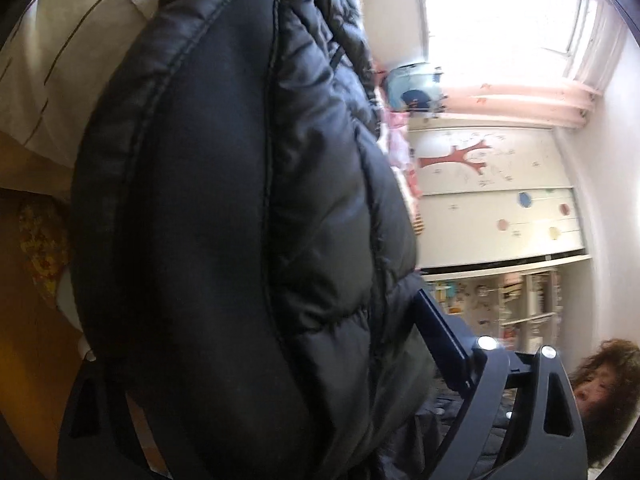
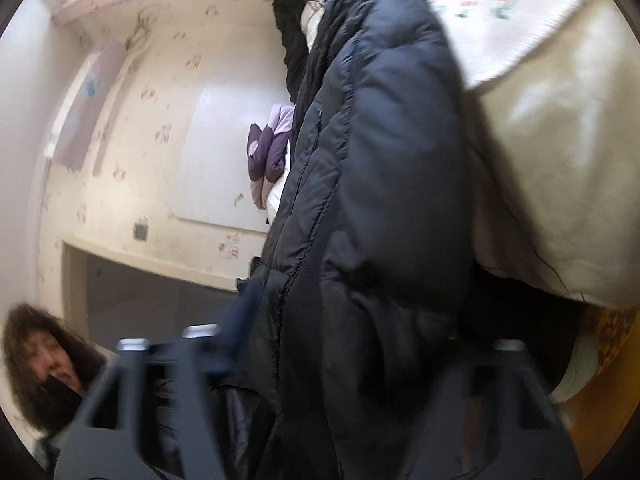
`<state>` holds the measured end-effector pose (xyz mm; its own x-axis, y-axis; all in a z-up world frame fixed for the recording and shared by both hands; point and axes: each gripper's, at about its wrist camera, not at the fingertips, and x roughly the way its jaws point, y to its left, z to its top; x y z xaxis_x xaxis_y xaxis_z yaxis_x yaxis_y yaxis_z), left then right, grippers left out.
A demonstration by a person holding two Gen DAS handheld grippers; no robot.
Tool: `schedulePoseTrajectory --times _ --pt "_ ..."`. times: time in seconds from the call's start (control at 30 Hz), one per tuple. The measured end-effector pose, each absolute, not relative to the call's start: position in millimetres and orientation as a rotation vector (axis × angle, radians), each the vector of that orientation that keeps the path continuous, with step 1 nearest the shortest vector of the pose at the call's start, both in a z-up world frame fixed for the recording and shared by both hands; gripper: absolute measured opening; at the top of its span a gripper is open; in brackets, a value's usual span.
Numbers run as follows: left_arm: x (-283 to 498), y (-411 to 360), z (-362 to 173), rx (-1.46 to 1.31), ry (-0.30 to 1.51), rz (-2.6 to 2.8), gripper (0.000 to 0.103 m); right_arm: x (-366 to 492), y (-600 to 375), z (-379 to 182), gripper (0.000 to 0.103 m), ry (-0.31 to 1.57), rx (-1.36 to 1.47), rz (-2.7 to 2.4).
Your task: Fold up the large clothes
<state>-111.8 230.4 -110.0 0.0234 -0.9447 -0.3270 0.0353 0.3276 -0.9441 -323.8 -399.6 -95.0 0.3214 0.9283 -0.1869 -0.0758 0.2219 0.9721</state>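
A large black puffer jacket [image 1: 248,200] fills the left wrist view, held up off the bed. My left gripper [image 1: 280,380] is shut on the jacket's padded fabric; its right finger [image 1: 440,332] shows, the left one is buried under cloth. In the right wrist view the same jacket [image 2: 372,200] hangs between the fingers. My right gripper [image 2: 352,368] is shut on it; one finger [image 2: 240,308] shows beside the fabric. This view is blurred.
A bed with a cream cover [image 1: 52,92] and a floral white sheet [image 2: 500,12] lies behind the jacket. A person's face [image 1: 600,392] is close behind the grippers. A wardrobe [image 1: 492,184], shelves [image 1: 512,308], a window [image 1: 500,20] and purple clothes [image 2: 268,144] stand beyond.
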Motion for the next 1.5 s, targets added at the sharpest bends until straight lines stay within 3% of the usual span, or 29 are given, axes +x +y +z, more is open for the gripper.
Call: schedulePoseTrajectory --times 0.07,0.13,0.17,0.23,0.33,0.5,0.57,0.6,0.73,0.87,0.9,1.0,1.1,1.27,1.5 --pt "-114.7 231.1 -105.8 -0.922 1.3 -0.917 0.082 -326.1 -394.4 -85.8 0.019 0.952 1.073 0.885" --pt "-119.7 231.2 -97.0 -0.906 1.282 -0.889 0.056 -329.3 -389.9 -74.6 0.014 0.923 1.037 0.886" --pt "-122.5 230.5 -91.0 -0.89 1.269 -0.876 0.052 -331.1 -388.0 -67.5 0.013 0.907 1.023 0.892" --pt "-127.5 227.7 -74.1 -0.84 1.229 -0.854 0.032 -335.3 -384.9 -51.3 0.011 0.867 1.002 0.915" --pt "-137.0 224.8 -45.4 -0.791 1.169 -0.854 0.019 -340.8 -381.2 -23.4 0.01 0.797 0.981 0.972" --pt "-152.7 234.1 -17.1 -0.74 1.11 -0.963 0.018 -358.5 -378.3 -6.0 0.016 0.836 0.941 1.045" --pt "-151.8 239.2 -33.0 -0.733 1.178 -0.973 0.02 -364.4 -377.6 -25.3 0.035 0.949 0.92 1.003" --pt "-152.3 242.3 -45.7 -0.741 1.212 -0.963 0.025 -366.7 -378.2 -38.1 0.05 0.992 0.931 0.976" --pt "-158.2 254.2 -87.7 -0.826 1.26 -0.937 0.058 -380.4 -383.4 -83.1 0.052 1.049 1.046 0.963" --pt "-162.0 256.7 -95.2 -0.836 1.246 -0.918 0.06 -389.4 -379.6 -74.3 0.049 0.948 1.056 0.98" --pt "-162.9 256.2 -90.7 -0.817 1.232 -0.895 0.059 -390.3 -379.2 -69.9 0.041 0.926 1.052 0.98" --pt "-164.8 257.4 -72.8 -0.784 1.18 -0.861 0.033 -391.2 -384.4 -48.2 0.023 0.815 1.036 0.987" --pt "-167.7 263.0 -46.6 -0.809 1.089 -0.863 0.023 -393.7 -392.0 -25.7 0.02 0.679 1.063 1.021" --pt "-168.9 273.5 -11.4 -0.844 0.966 -0.905 0.018 -392.2 -400.8 -4.1 0.02 0.536 1.119 1.047" --pt "-160.2 280.4 -10.3 -0.909 0.941 -0.917 0.018 -382.2 -402.4 2.3 0.02 0.507 1.161 1.037"
